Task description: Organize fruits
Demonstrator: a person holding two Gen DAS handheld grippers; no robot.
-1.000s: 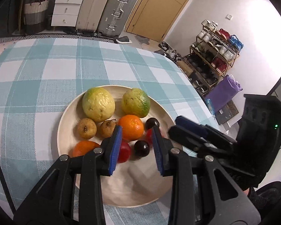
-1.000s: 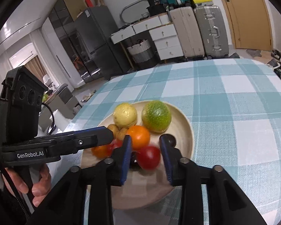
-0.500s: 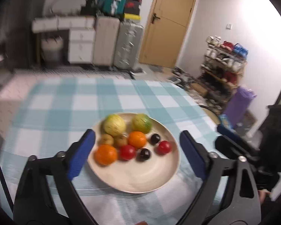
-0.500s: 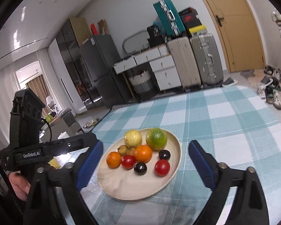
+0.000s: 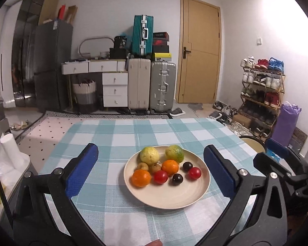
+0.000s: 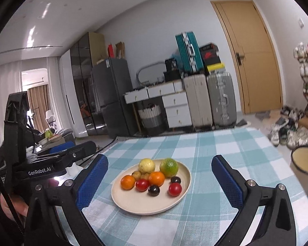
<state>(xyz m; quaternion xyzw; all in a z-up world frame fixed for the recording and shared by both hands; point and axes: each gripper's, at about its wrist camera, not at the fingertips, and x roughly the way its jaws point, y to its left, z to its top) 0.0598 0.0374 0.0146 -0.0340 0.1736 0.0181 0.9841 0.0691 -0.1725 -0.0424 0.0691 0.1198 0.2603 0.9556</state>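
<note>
Fruits (image 5: 166, 169) all grouped on plate (image 5: 168, 202) ahead | left gripper (image 5: 152, 173) just opened wide, empty | right gripper (image 6: 159, 181) same | sorting looks done

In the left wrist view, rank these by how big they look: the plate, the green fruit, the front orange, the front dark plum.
1. Plate, by far the largest.
2. Green fruit and front orange: about alike, and the orange lies nearer the camera, so no ranking between them.
3. Front dark plum, the smallest.
</note>
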